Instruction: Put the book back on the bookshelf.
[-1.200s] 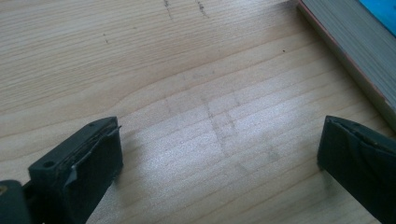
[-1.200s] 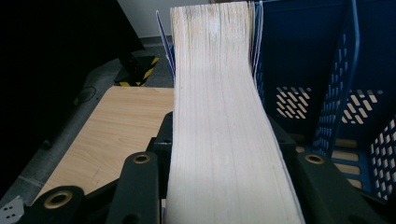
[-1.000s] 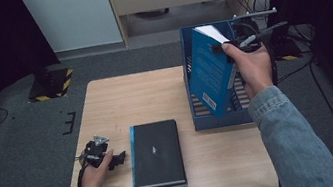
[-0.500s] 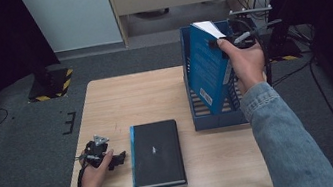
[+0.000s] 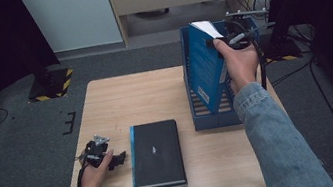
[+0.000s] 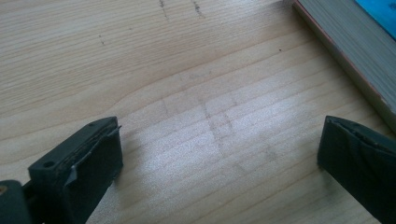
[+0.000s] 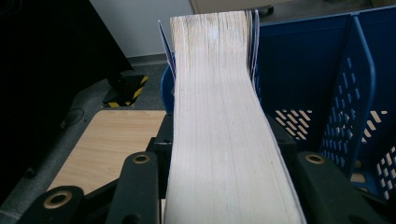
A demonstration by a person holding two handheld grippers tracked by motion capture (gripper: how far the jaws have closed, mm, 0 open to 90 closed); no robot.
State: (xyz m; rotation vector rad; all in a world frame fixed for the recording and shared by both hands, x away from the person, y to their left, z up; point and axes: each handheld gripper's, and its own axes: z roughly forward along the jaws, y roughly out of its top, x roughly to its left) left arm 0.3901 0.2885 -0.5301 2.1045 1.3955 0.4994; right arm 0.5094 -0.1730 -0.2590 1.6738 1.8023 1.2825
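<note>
A blue book (image 5: 205, 69) stands tilted inside the blue file rack (image 5: 214, 119) at the table's right. My right gripper (image 5: 228, 39) is shut on the book's top edge. In the right gripper view its white page block (image 7: 219, 135) runs up between the two black jaws. A black-covered book (image 5: 156, 153) lies flat near the table's front, and its page edge (image 6: 350, 51) shows in the left gripper view. To its left my left gripper (image 5: 114, 158) rests low on the wood, open, with bare table between its fingers (image 6: 95, 154).
The wooden table (image 5: 130, 99) has free surface at its back left. The rack's perforated blue dividers (image 7: 355, 93) stand right of the held book. A yellow-black striped base (image 5: 52, 86) and cables lie on the grey floor beyond the table.
My right gripper has moved the blue book slightly left and down into the rack, more upright. The left gripper and the black book have not moved.
</note>
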